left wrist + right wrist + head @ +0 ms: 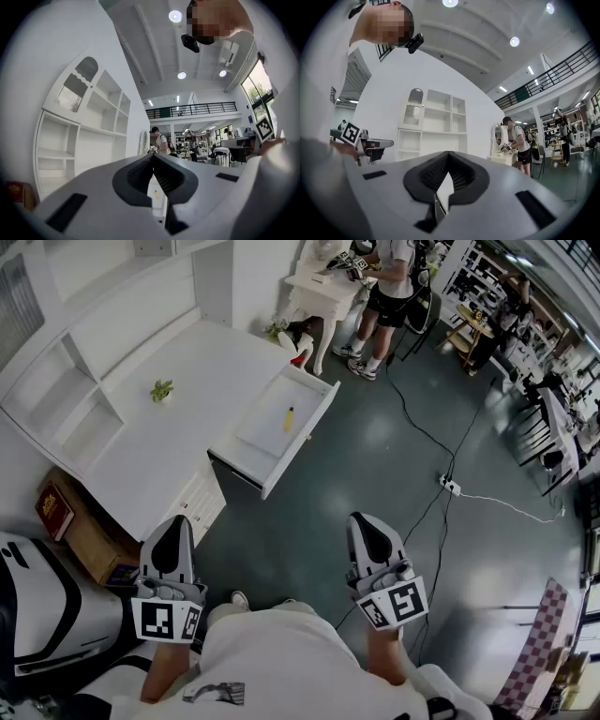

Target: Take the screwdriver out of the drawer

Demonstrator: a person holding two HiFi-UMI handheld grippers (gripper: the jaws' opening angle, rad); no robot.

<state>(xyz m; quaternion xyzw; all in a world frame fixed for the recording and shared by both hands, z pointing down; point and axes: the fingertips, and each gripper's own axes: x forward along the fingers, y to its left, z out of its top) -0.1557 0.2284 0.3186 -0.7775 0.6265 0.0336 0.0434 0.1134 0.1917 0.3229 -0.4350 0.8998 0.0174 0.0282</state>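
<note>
A yellow-handled screwdriver [289, 418] lies in the open white drawer [314, 423] that is pulled out of the white desk [169, 442]. Both grippers are held low near the person's body, well short of the drawer and pointing toward it. My left gripper [175, 521] is shut with nothing in it, and my right gripper [362, 519] is shut and empty too. In the left gripper view the tips of the left gripper [153, 154] meet, and the screwdriver [156, 194] shows small and far off below them. The right gripper [448, 153] also has its tips together.
A small potted plant [161, 389] stands on the desk under the white shelving [66, 399]. A cardboard box with a red book [54, 507] sits at the desk's left end. A power strip [451, 487] and cables lie on the floor. A person [389, 287] stands at a far table.
</note>
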